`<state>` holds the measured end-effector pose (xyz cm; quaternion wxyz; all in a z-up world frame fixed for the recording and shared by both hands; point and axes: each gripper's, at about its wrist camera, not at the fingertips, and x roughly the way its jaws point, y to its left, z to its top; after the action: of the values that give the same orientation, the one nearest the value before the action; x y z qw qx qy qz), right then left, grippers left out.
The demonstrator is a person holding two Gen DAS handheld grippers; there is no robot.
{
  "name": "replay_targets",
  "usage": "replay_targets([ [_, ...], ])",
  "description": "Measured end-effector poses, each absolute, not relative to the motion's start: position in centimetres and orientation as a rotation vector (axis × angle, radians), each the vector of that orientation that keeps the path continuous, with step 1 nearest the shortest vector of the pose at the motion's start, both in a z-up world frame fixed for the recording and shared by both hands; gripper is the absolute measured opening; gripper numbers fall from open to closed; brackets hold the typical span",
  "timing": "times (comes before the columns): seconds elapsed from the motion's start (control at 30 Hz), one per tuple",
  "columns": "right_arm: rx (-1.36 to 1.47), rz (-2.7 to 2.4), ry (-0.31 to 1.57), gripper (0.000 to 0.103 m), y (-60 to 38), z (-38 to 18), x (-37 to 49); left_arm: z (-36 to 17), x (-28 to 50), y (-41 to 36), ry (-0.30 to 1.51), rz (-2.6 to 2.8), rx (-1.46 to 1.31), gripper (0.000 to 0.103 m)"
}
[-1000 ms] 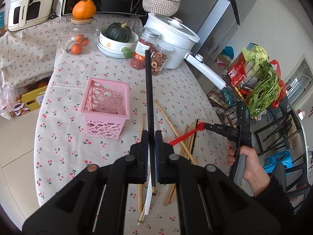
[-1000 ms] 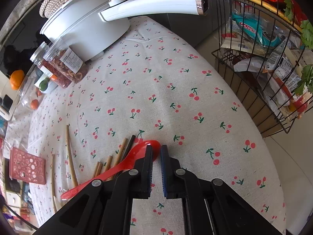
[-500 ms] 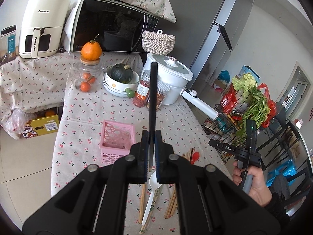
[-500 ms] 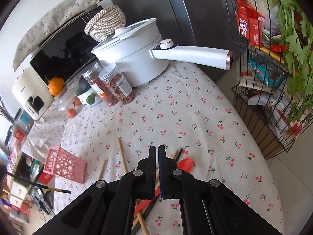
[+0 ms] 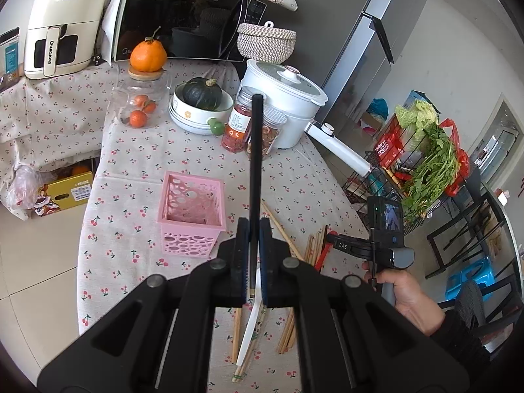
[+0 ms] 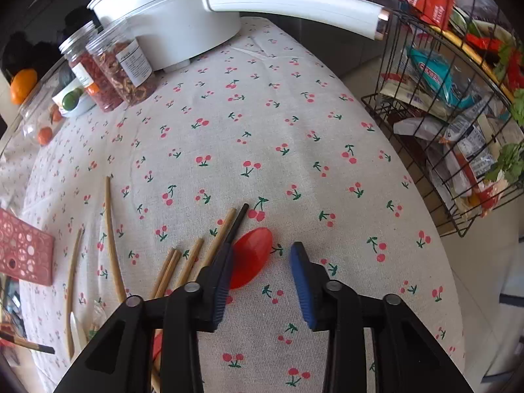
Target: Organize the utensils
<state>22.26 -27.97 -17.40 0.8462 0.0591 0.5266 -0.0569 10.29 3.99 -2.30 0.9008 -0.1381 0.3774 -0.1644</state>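
My left gripper (image 5: pixel 252 229) is shut on a long black chopstick (image 5: pixel 255 163) that stands up along the fingers, held above the table just right of the pink perforated basket (image 5: pixel 193 213). My right gripper (image 6: pixel 262 255) is open and low over the cloth, its jaws around the bowl of a red spoon (image 6: pixel 252 255); it also shows in the left wrist view (image 5: pixel 330 240). Several wooden chopsticks (image 6: pixel 216 245) and a black one (image 6: pixel 237 222) lie left of the spoon. A white spoon (image 5: pixel 250 327) lies under my left gripper.
A white pot with a long handle (image 6: pixel 294 0), two jars (image 6: pixel 121 68), a bowl with a squash (image 5: pixel 199 104) and a glass jar of oranges (image 5: pixel 140 98) stand at the back. A wire rack of groceries (image 6: pixel 458 98) stands off the table's right edge.
My right gripper has come down to the red spoon and opened around its bowl. My left gripper has lowered toward the basket, the black chopstick still in it.
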Motion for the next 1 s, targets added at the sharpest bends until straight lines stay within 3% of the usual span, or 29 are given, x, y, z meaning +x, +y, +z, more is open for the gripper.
replay_targets([
  [0.07, 0.098, -0.071, 1.094, 0.012, -27.3, -17.4, 22.3, -2.4, 10.4, 4.1, 0.785, -0.336, -0.288, 0.007],
  [0.17, 0.167, -0.012, 1.079, 0.003, -27.5, -17.2, 22.2, -2.3, 10.3, 4.3, 0.781, -0.331, -0.295, 0.007],
  [0.47, 0.25, 0.074, 0.894, 0.003, -27.6, -11.1, 19.7, -0.2, 9.6, 5.3, 0.684, -0.317, -0.315, 0.007],
  [0.73, 0.234, 0.104, 0.642, 0.003, -25.0, -4.0, 16.6, 3.8, 9.1, 6.8, 0.447, -0.243, -0.281, 0.007],
  [1.0, 0.205, 0.099, 0.529, 0.003, -21.7, -1.9, 15.2, 1.5, 12.8, 8.0, 0.434, -0.147, -0.244, 0.007],
])
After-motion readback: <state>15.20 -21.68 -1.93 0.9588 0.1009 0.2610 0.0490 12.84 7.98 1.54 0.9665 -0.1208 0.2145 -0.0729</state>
